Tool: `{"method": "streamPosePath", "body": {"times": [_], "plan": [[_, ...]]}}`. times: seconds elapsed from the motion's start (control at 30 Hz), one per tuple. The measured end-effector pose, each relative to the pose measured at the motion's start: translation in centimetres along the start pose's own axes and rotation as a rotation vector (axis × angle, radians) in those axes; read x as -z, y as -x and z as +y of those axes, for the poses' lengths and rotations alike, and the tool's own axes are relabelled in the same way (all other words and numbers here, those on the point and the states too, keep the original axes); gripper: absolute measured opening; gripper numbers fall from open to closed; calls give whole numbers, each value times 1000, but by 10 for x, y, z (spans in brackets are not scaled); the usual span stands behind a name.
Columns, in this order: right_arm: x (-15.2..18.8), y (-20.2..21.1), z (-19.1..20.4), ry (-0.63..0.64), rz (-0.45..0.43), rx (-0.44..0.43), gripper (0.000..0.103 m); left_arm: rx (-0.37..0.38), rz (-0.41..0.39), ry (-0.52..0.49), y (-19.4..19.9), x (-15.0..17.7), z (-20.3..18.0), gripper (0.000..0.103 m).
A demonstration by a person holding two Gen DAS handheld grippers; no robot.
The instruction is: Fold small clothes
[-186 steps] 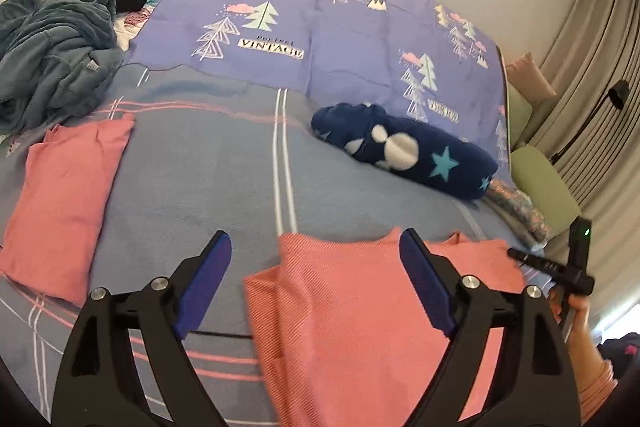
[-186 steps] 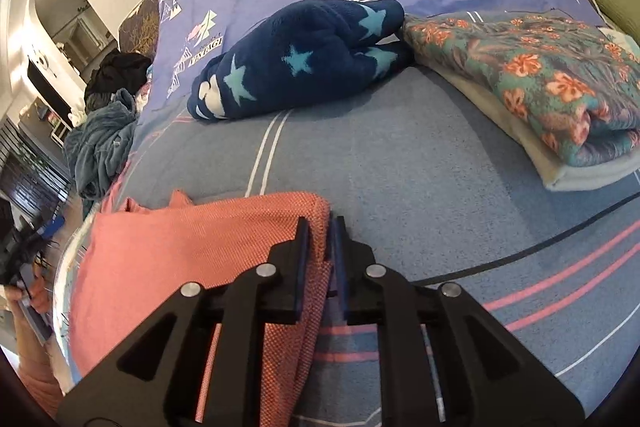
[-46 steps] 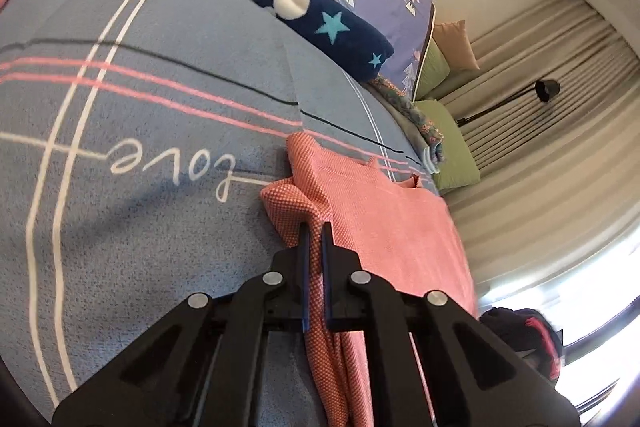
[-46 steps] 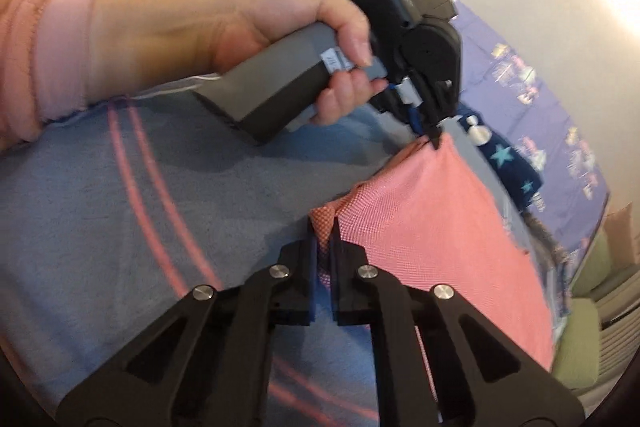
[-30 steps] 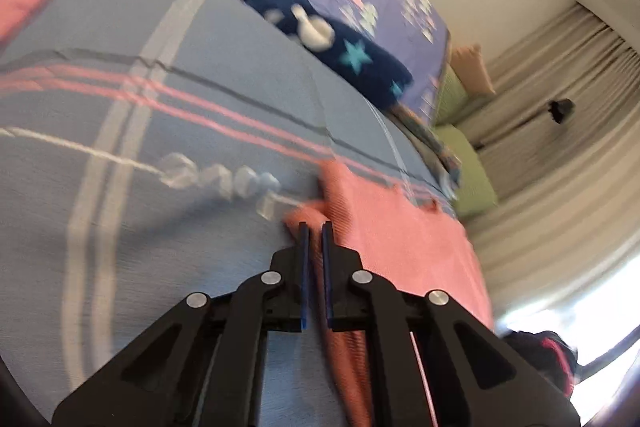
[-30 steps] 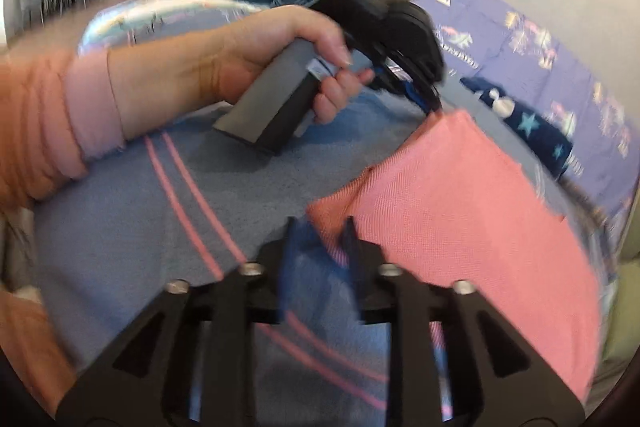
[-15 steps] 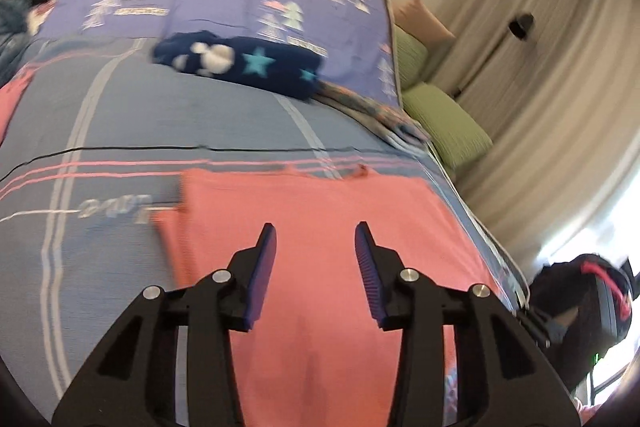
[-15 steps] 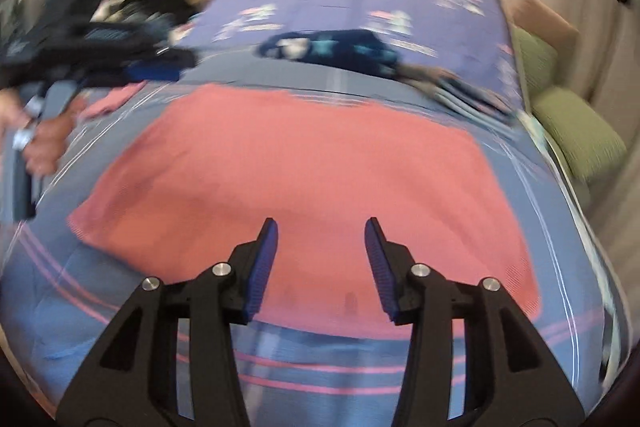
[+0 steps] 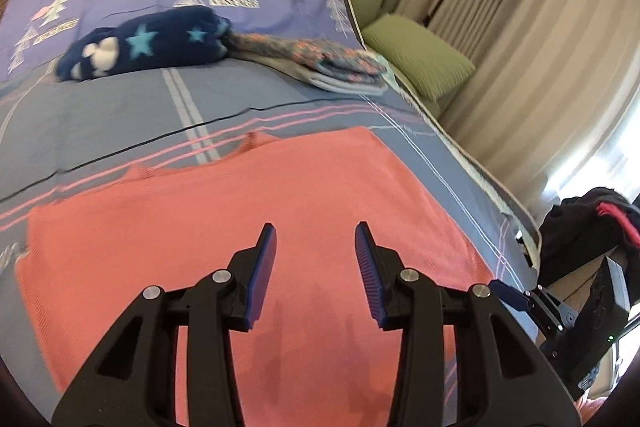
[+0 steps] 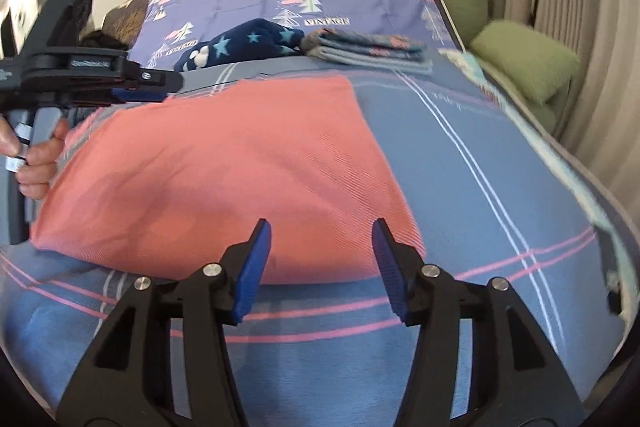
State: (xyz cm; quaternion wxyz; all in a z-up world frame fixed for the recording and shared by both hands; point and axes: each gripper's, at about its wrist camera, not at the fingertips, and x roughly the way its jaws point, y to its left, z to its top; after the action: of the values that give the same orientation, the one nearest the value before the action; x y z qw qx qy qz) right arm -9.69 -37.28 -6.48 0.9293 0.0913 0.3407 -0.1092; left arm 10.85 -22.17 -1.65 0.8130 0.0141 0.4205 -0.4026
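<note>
Garment (image 9: pixel 256 227) first: a salmon-pink knit piece is laid out flat on the blue-grey striped bedspread (image 10: pixel 500 187), near the bed's near edge, its straps or neckline pointing to the far side. Nothing is held at this instant. The left gripper (image 9: pixel 316 255) is seen hovering above the middle of the cloth with its blue-padded jaws spread wide and empty; the right gripper (image 10: pixel 320 259) is poised just off the near hem, jaws likewise parted, with nothing between them. In the right wrist view the left tool is also glimpsed at the far left, gripped in the person's hand (image 10: pixel 36 163). The step in hand is judged to be the pause between folds: the piece looks spread out and ready, while a fold is yet to be started. The next move probably calls for two corners or an edge to be pinched, one by each tool, and carried across so that the edges meet squarely. Beyond, a navy star-print bundle (image 9: pixel 148 45) and a folded floral stack (image 10: pixel 368 49) are seen lying just beside each other.
</note>
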Motion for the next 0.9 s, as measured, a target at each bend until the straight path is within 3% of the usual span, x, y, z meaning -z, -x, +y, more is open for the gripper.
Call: {"method": "streamPosePath", "body": {"times": [0.23, 0.37, 0.43, 0.53, 0.6, 0.7, 0.77, 0.8, 0.83, 0.9], "plan": [[4, -6, -40, -136, 55, -146, 53, 5, 95, -59, -61, -33, -51, 41], [12, -2, -71, -310, 99, -353, 53, -35, 161, -88, -97, -59, -76, 42], [17, -5, -84, -388, 119, -435, 54, -66, 182, -96, -111, -70, -85, 56], [23, -9, -98, -474, 119, -521, 53, -80, 246, -112, -134, -83, -103, 61], [19, -12, -99, -484, 119, -538, 55, -150, 314, -162, -156, -86, -117, 68], [14, -16, -93, -453, 115, -522, 58, -323, 393, -248, -192, -83, -130, 68], [12, -15, -88, -411, 108, -503, 60, -375, 411, -263, -202, -80, -129, 35], [13, -13, -86, -401, 104, -503, 60, -410, 400, -266, -200, -81, -125, 13], [15, -12, -87, -390, 101, -508, 60, -407, 391, -262, -196, -82, -121, 7], [16, -9, -91, -379, 96, -534, 60, -360, 374, -211, -179, -86, -104, 6]]}}
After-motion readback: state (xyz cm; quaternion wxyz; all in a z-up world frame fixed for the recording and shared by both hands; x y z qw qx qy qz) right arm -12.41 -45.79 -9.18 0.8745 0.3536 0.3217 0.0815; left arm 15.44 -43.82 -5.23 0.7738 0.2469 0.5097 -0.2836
